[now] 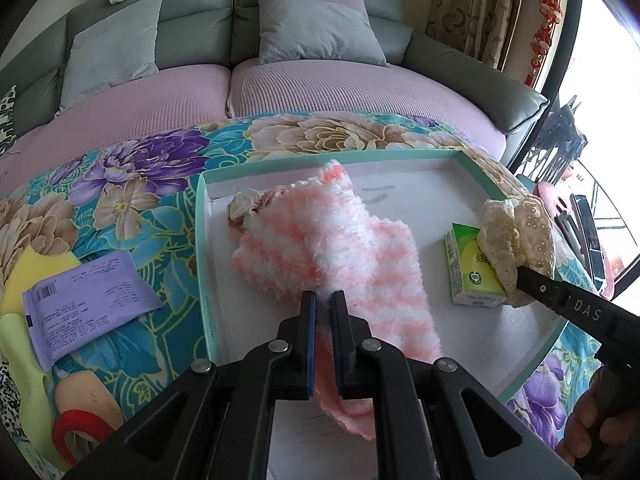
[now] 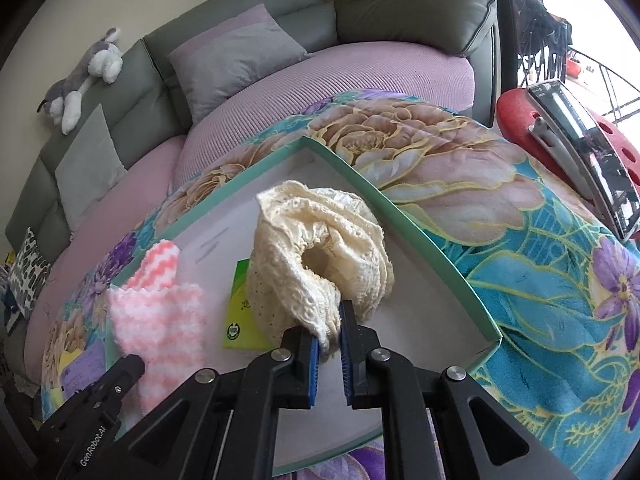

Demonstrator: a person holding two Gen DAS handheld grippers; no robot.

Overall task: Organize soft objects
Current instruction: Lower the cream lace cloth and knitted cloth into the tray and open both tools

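Hidden: a small crumpled cloth (image 1: 244,206) sits half buried under the fuzzy sock (image 1: 340,248); what it is stays unclear.
Textures: sock is fluffy, pink-and-white striped; lace cloth (image 2: 320,256) is cream, bunched, openwork.
Tray (image 1: 202,240): shallow, white inside, teal rim, on the floral-covered table (image 1: 132,184); holds sock, lace cloth, green tissue pack (image 1: 468,268).
Left tongs (image 1: 325,300): clenched on sock.
Right tongs (image 2: 329,330): pinching lace cloth, which rests partly over the pack.
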